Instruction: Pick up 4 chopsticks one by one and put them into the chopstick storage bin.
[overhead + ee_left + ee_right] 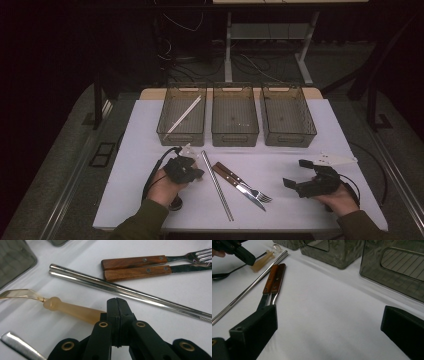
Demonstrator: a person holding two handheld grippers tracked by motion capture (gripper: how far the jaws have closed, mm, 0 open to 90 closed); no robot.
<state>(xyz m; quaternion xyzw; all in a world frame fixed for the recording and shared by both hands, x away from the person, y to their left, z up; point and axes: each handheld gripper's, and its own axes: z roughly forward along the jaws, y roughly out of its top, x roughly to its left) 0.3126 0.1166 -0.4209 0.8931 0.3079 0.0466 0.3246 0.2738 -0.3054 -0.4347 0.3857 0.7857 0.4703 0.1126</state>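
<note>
Left tongs [116, 305] are pinching the translucent amber plastic spoon [67, 310]; right tongs [329, 327] are resting spread. Beyond them, 1 pale chopstick pair [183, 116] is binned; 4 pieces are remaining.

Just left of the left claw [117, 301], whose matt black plastic jaws stand pressed together, lies a translucent amber plastic spoon [67, 310] with a smooth, slightly waxy handle. Beyond the claw lie polished, glossy metal chopsticks [125, 291], then a fork [135, 262] and a knife [137, 273] with varnished brown wood handles and metal rivets. The table [162, 292] looks matt white.
</note>
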